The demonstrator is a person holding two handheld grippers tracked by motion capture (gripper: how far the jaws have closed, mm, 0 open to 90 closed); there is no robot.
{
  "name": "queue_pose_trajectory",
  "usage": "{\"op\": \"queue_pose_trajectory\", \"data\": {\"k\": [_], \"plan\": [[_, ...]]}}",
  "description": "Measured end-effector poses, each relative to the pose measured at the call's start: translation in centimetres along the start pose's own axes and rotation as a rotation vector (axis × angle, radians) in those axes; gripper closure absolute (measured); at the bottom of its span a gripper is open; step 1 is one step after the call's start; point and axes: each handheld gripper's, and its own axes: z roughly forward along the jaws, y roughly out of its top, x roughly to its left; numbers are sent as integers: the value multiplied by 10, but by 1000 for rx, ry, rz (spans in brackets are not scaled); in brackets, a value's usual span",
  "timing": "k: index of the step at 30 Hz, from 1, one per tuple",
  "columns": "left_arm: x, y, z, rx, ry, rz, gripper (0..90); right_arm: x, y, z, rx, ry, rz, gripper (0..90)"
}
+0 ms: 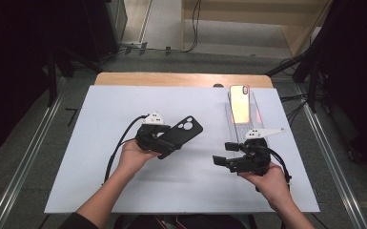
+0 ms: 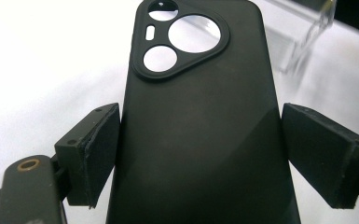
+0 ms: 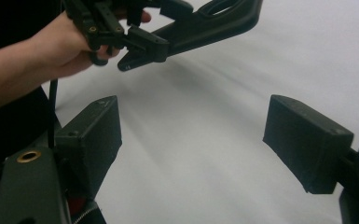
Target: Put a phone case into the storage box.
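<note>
My left gripper (image 1: pixel 169 143) clamps black case (image 1: pixel 183 131) above mat (image 1: pixel 100 157) centre; my right gripper (image 1: pixel 221 155) gapes empty near right edge.

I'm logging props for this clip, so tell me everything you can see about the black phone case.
The black phone case looks like matte soft plastic or rubber, with rounded corners. A raised camera island near its far end has two large round holes, one small round hole and a slot. It is empty, outer back facing the camera, held off the white table by its long edges between the fingers of the left gripper, pointing forward and right.
</note>
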Motion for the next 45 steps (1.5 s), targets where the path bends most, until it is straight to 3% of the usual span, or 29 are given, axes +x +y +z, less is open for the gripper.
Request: {"op": "queue_pose_trajectory", "data": {"k": [8, 15, 18, 24, 27, 36, 45], "plan": [[-12, -8, -5, -84, 74, -139, 147, 2, 10, 4, -32, -36, 54, 172], [-24, -18, -6, -149, 117, -208, 147, 4, 19, 13, -37, -36, 105, 173], [-28, -24, -6, -182, 151, -216, 147, 3, 22, 16, -40, -43, 127, 173], [-33, -34, -4, -232, 178, -255, 146, 0, 27, 22, -60, -39, 158, 174], [-39, -37, -1, -246, 202, -240, 147, -1, 30, 27, -62, -47, 170, 177], [-54, -45, 2, -346, 211, -275, 146, -1, 37, 45, -79, -26, 218, 182], [-70, -49, 7, -384, 204, -278, 144, 1, 47, 62, -84, -34, 222, 202]]}}
